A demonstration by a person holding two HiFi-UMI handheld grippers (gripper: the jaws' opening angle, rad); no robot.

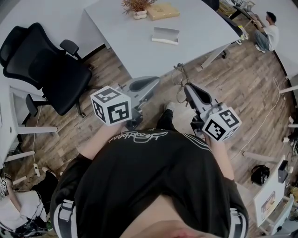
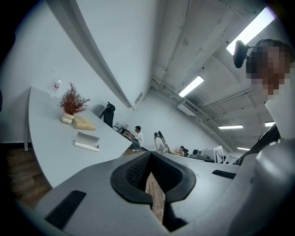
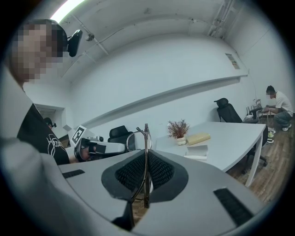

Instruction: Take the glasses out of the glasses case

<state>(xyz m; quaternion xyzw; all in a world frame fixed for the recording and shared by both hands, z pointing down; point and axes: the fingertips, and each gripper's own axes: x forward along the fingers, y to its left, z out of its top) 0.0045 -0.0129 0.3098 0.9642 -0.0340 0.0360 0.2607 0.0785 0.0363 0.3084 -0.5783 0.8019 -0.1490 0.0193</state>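
The right tool (image 1: 188, 88) is clamped on the thin-framed glasses (image 1: 179, 76), which stick out past its tip toward 12 o'clock, above the wooden floor (image 1: 242, 93) and just short of the table (image 1: 116, 32). The left tool (image 1: 151, 83), at 9 o'clock of them, has its jaws drawn together on nothing. The glasses case (image 1: 165, 35) lies on the table at 12 o'clock, well apart from both.

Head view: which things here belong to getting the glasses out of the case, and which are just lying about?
Job:
glasses, clamped in the right gripper
case on the table
left gripper, empty

Lying about:
plant
tan box
chair
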